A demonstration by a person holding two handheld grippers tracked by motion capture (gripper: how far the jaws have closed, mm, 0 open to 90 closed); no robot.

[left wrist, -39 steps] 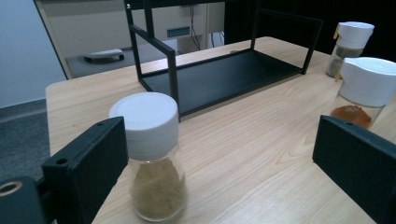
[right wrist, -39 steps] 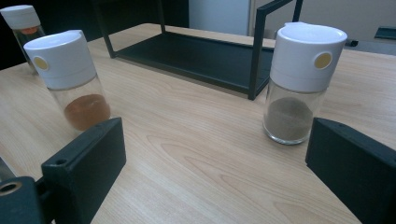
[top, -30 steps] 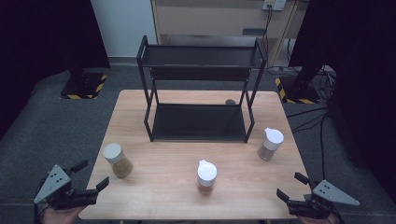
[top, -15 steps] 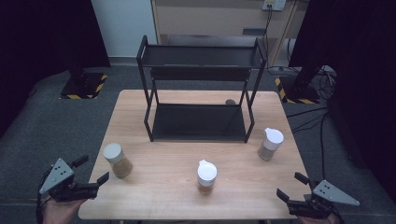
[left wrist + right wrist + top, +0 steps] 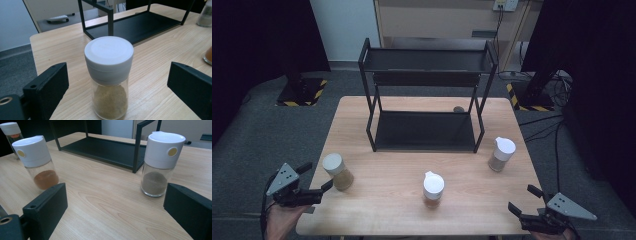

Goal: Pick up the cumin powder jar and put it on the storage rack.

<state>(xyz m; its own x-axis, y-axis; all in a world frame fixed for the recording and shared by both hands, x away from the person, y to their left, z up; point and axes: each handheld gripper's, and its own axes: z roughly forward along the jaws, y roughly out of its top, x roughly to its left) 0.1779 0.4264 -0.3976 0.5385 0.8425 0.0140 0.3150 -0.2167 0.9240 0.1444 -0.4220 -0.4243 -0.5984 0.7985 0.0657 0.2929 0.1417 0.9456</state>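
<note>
Near the table's left front edge, my left gripper [image 5: 318,186] stands wide open, lined up on the white-capped glass jar of tan powder [image 5: 109,77], which is not yet between the jaws. My right gripper [image 5: 522,200] waits wide open and empty at the right front corner. Nothing is grasped; all three jars stand on the wooden table [image 5: 387,200], and the black metal two-tier rack [image 5: 424,131] is bare.

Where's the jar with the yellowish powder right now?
In the high view the yellowish-powder jar stands upright at the table's front left, just ahead of the open left gripper and left of the orange-powder jar.
</note>
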